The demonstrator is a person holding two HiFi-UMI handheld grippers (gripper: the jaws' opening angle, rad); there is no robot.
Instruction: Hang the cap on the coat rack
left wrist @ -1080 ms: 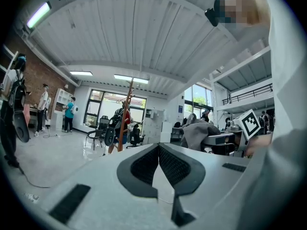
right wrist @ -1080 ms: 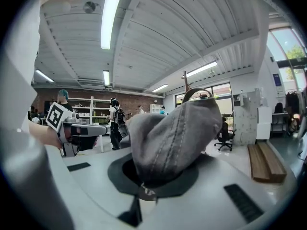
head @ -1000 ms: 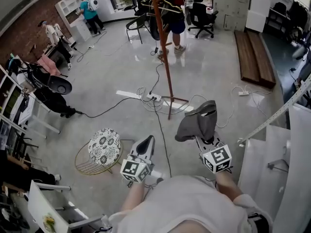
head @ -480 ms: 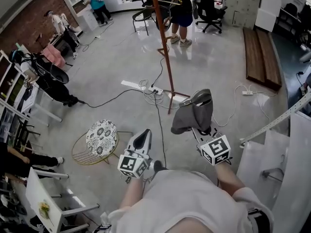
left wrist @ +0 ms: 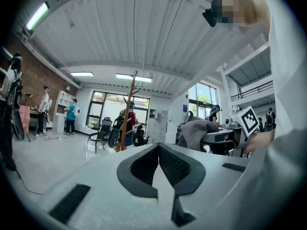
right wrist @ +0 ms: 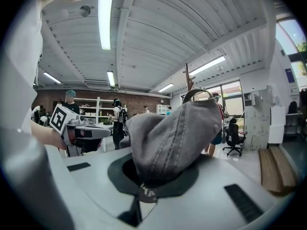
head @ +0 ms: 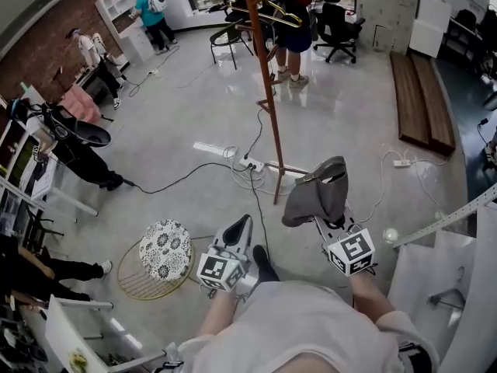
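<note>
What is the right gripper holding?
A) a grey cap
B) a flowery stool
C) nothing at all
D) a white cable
A: the right gripper has its jaws clamped on the grey cap, which sticks up from between them.
</note>
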